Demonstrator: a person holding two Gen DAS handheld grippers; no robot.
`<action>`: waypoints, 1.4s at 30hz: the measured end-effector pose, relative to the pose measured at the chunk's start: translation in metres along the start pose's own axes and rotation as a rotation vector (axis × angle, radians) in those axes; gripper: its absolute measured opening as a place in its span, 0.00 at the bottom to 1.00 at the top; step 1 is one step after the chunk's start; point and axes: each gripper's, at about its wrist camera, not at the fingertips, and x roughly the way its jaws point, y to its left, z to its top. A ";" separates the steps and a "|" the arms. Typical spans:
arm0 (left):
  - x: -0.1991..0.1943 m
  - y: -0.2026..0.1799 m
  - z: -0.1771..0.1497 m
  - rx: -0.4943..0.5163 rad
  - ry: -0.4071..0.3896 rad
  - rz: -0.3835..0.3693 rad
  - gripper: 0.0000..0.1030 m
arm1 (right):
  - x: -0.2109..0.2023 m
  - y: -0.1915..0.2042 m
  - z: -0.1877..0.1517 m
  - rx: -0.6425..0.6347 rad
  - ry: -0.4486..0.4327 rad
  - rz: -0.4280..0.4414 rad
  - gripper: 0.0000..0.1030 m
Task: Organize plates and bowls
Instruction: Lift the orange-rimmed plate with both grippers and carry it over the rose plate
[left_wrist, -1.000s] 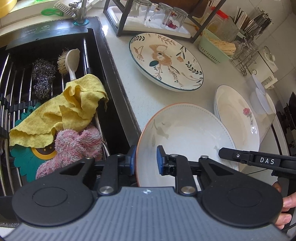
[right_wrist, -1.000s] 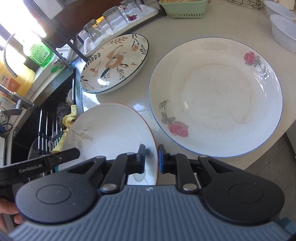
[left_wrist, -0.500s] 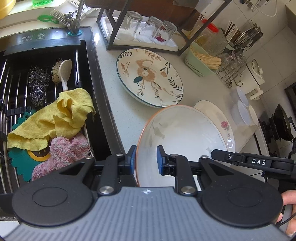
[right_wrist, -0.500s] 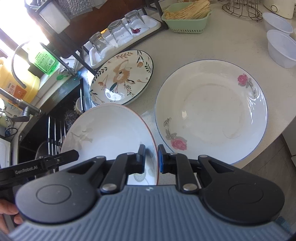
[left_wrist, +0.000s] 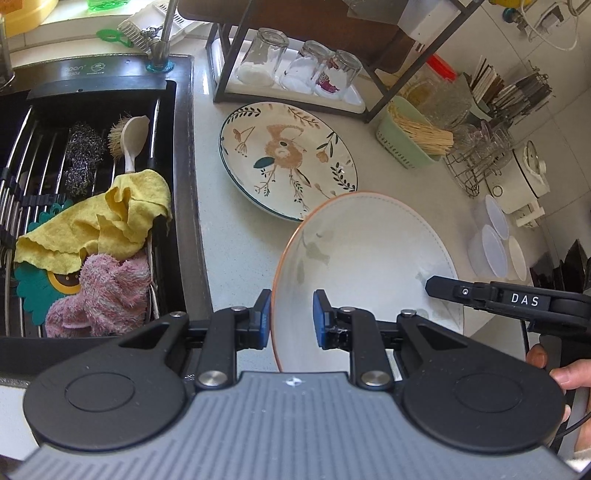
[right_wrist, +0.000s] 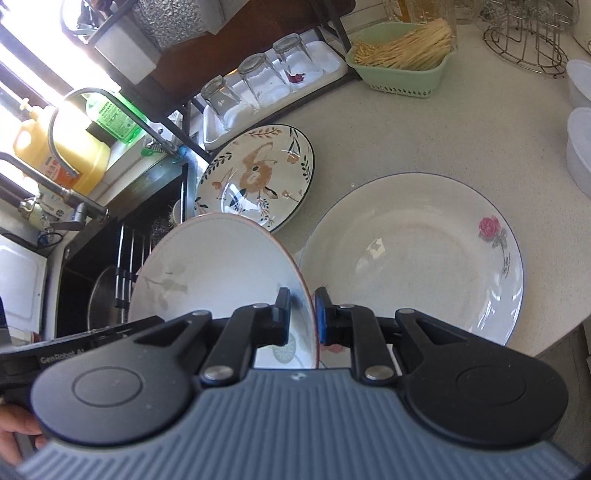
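Note:
Both grippers hold one white plate with an orange rim (left_wrist: 369, 258) in the air above the counter. My left gripper (left_wrist: 291, 319) is shut on its left rim. My right gripper (right_wrist: 302, 316) is shut on the opposite rim of the same plate (right_wrist: 221, 266). A plate with a brown floral pattern (left_wrist: 286, 158) lies on the counter beyond, also in the right wrist view (right_wrist: 258, 173). A large white plate with a pink rose and blue rim (right_wrist: 413, 258) lies on the counter to the right, below the lifted plate.
A black sink (left_wrist: 92, 184) at the left holds a yellow cloth (left_wrist: 103, 218), pink cloth, scourers and brush. A dark rack with upturned glasses (left_wrist: 295, 66) stands at the back. A green basket (left_wrist: 410, 136) and clear plastic bowls (left_wrist: 495, 243) sit at the right.
Both grippers have risen with the orange-rimmed plate, so the counter and other plates look farther away. The rose plate is now hidden behind it in the left wrist view.

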 end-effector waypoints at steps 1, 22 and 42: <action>0.002 -0.005 -0.001 -0.014 -0.007 0.010 0.24 | 0.000 -0.004 0.003 -0.012 0.006 0.007 0.17; 0.096 -0.088 -0.040 -0.310 -0.042 0.094 0.24 | 0.019 -0.120 0.036 -0.226 0.089 0.068 0.17; 0.108 -0.114 -0.044 -0.335 -0.068 0.261 0.28 | 0.031 -0.124 0.042 -0.374 0.004 0.078 0.16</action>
